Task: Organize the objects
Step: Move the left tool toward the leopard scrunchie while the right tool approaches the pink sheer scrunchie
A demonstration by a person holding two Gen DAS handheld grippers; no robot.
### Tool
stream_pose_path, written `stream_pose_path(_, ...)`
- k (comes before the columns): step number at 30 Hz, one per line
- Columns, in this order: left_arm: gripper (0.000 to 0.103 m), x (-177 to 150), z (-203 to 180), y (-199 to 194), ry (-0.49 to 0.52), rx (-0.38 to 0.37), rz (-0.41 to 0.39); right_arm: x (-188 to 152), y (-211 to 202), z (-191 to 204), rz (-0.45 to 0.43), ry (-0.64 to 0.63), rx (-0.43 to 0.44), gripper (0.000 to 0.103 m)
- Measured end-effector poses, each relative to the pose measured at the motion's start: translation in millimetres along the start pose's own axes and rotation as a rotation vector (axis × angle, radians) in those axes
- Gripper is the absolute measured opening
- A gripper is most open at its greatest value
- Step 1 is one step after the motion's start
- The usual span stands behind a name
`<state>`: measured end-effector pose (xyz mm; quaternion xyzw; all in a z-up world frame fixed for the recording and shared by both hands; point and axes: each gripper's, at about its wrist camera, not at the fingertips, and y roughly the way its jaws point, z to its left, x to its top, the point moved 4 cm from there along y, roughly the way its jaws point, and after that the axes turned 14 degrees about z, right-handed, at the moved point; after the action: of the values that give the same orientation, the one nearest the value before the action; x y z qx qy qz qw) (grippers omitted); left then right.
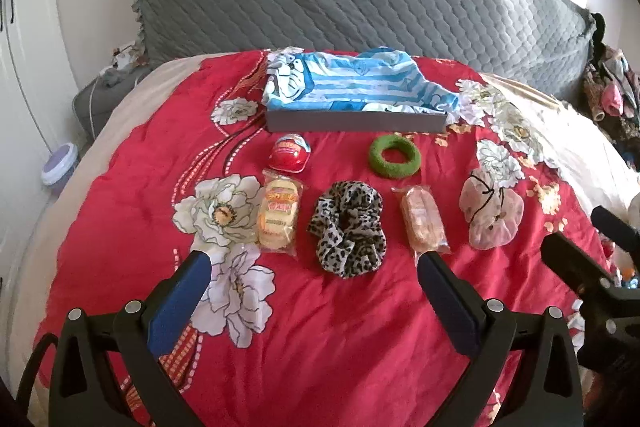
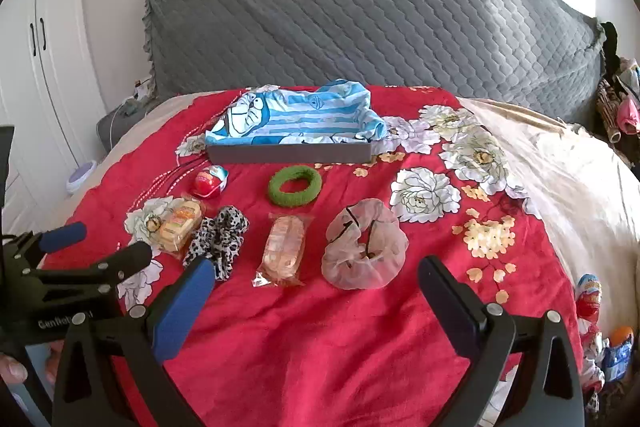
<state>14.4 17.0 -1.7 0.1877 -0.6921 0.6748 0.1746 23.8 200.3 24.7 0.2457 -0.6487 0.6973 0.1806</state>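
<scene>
Scrunchies and wrapped snacks lie loose on the red floral bedspread (image 1: 340,339), short of the grey tray (image 1: 356,121) lined with blue striped cloth, which sits nearer the headboard.

From the left wrist view, the left gripper (image 1: 314,267) hangs above the cover with its jaws spread wide and nothing between them. The leopard scrunchie (image 1: 347,229) lies straight ahead, just beyond the fingertips and roughly centred in the gap. The yellow snack pack (image 1: 279,215) sits just off the left fingertip and the pink snack pack (image 1: 424,223) just off the right one, both with long axes running away toward the tray.

From the right wrist view, the right gripper (image 2: 318,271) is likewise splayed and empty. The sheer pink scrunchie (image 2: 364,245) lies directly ahead of it; the pink snack pack sits to its left. The green ring scrunchie (image 2: 295,185) and red egg toy (image 2: 210,179) rest farther on, close to the tray front. By my reading, each hand has its own nearest scrunchie.
</scene>
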Motion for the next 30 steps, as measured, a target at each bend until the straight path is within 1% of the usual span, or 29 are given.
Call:
stream_pose_path(2,0.103,-3.9,2.0,-3.8,-0.008,-0.01,-0.004,0.5,-3.8,1.4,-0.004,-0.004,-0.009,0.102)
stream_pose_path(7,0.103,-8.7,3.2,-9.3,-0.011,0.004,0.01,1.0,-11.7,5.8,-0.016,-0.019,-0.007,0.102)
stream_pose_path(16,0.103,-15.1,-4.4,-26.4,0.01,0.01,-0.001,2.0,-28.2,2.0,-0.038,-0.022,-0.024,0.102)
stream_pose_path(21,0.103,-21.5,-7.3,-32.8,0.018,0.015,0.011,1.0,-33.3,1.9,-0.041,-0.027,-0.02,0.102)
stream_pose_path(27,0.103,-30.1,-15.2,-46.4,0.044,0.027,-0.006,-5.5,-40.2,1.9,-0.034,-0.048,-0.016,0.102)
stream_pose_path(30,0.103,-33.7,-17.0,-53.7,0.061,0.056,-0.029,-9.7,-42.4,-0.6,-0.019,-0.04,-0.015,0.102)
